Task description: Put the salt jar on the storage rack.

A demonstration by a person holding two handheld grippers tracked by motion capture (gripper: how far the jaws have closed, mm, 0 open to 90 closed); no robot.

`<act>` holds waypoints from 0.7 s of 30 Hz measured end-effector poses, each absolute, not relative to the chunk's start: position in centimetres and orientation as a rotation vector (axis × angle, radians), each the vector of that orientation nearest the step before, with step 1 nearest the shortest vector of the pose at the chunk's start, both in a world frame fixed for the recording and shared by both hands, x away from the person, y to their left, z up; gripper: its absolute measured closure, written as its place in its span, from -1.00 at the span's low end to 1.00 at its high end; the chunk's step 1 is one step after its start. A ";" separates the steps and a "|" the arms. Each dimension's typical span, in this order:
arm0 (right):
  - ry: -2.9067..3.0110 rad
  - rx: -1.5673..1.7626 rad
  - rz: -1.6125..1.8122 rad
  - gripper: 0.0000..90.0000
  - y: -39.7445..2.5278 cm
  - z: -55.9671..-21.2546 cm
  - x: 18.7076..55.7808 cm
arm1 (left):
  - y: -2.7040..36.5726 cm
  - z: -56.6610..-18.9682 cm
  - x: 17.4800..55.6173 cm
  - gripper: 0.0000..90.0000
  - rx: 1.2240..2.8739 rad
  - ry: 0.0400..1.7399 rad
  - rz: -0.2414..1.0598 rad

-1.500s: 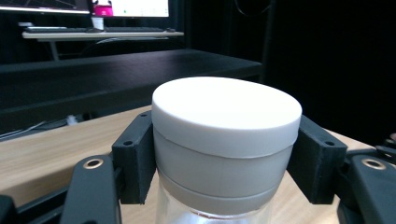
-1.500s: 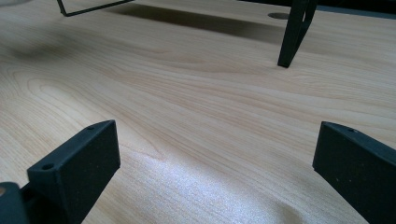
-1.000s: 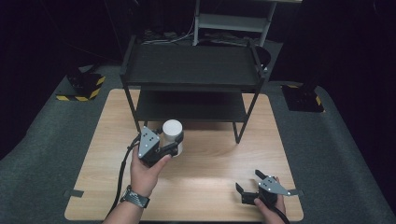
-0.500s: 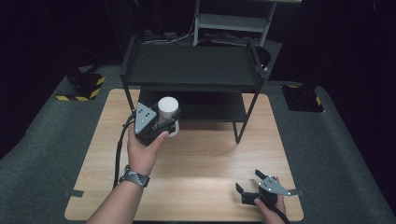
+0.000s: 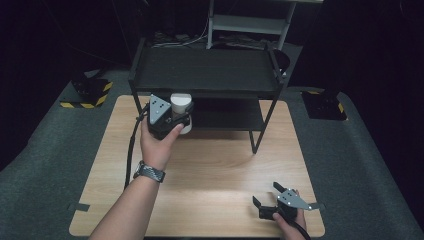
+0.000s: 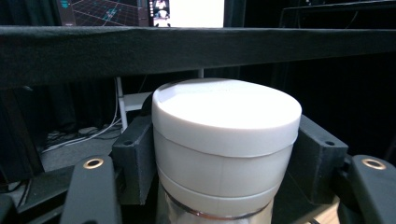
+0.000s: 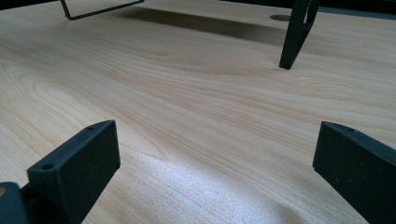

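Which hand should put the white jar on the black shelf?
The left. The left gripper already clamps the white jar right at the black shelf. The right gripper rests open near the table's front edge.

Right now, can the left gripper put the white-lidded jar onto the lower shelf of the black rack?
Probably yes. The left gripper holds the white-lidded jar at the rack's open front, the lid just under the top shelf. The lower shelf looks bare ahead, though clearance is tight.
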State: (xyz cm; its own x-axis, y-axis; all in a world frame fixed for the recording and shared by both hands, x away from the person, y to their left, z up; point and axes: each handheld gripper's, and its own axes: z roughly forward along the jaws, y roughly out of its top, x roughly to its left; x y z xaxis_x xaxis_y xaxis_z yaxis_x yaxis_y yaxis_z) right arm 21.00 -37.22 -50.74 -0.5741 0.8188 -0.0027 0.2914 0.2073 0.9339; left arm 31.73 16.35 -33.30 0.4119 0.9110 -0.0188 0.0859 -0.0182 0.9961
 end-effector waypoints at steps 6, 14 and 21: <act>1.977 1.026 1.365 -0.99 -37.3 -50.8 21.0 | 15.9 -33.3 33.0 -0.25 1.439 0.967 0.849; 1.977 1.021 1.366 -0.99 -37.3 -50.8 21.0 | 15.0 -34.0 34.4 -0.25 1.410 0.998 0.863; 1.977 1.022 1.372 -0.99 -37.4 -50.8 21.0 | 14.6 -34.5 35.6 -0.25 1.388 1.004 0.881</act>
